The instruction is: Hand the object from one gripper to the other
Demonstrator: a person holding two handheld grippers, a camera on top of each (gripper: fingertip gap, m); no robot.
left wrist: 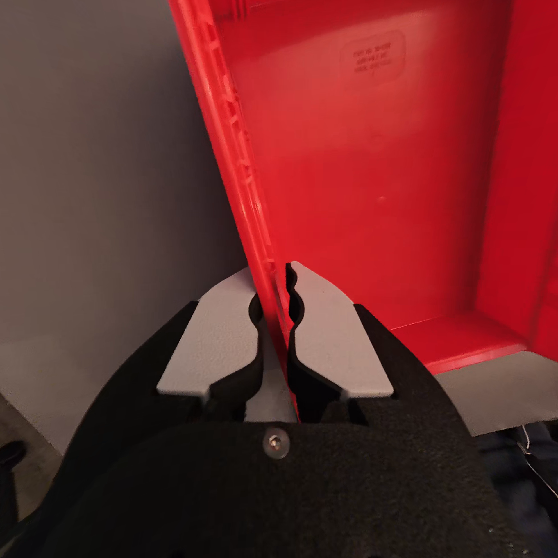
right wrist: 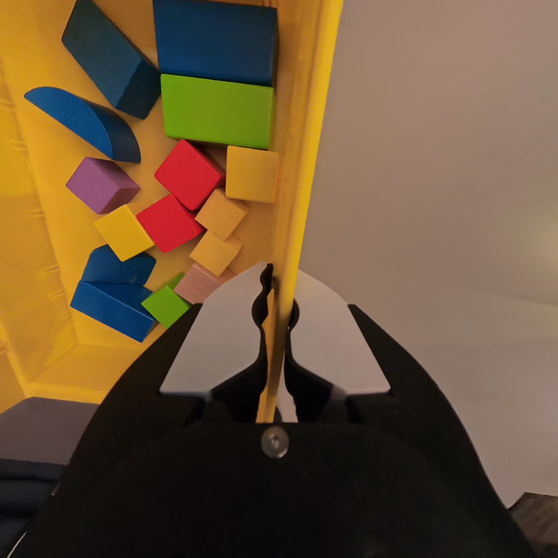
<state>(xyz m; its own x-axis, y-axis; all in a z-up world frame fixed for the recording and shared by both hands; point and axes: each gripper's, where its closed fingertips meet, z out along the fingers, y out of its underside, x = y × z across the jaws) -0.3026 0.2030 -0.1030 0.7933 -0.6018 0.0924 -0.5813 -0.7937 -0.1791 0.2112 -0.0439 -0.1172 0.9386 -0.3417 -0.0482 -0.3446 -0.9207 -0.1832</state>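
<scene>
We see our left gripper [left wrist: 273,305] pinched tight on the side wall of an empty red plastic bin [left wrist: 377,187]. Our right gripper [right wrist: 279,302] clamps the right wall of a yellow plastic bin [right wrist: 305,157] the same way. Just beyond its fingers lie small wooden blocks; farther along that wall sit a green rectangular block [right wrist: 217,111] and a blue rectangular block [right wrist: 216,40].

Left gripper [left wrist: 273,297] straddles left wall of bin [left wrist: 377,181], one finger inside, one outside. Right gripper [right wrist: 279,297] straddles right wall of tray [right wrist: 305,151]; blocks [right wrist: 187,175] in tray, left of that wall.
</scene>
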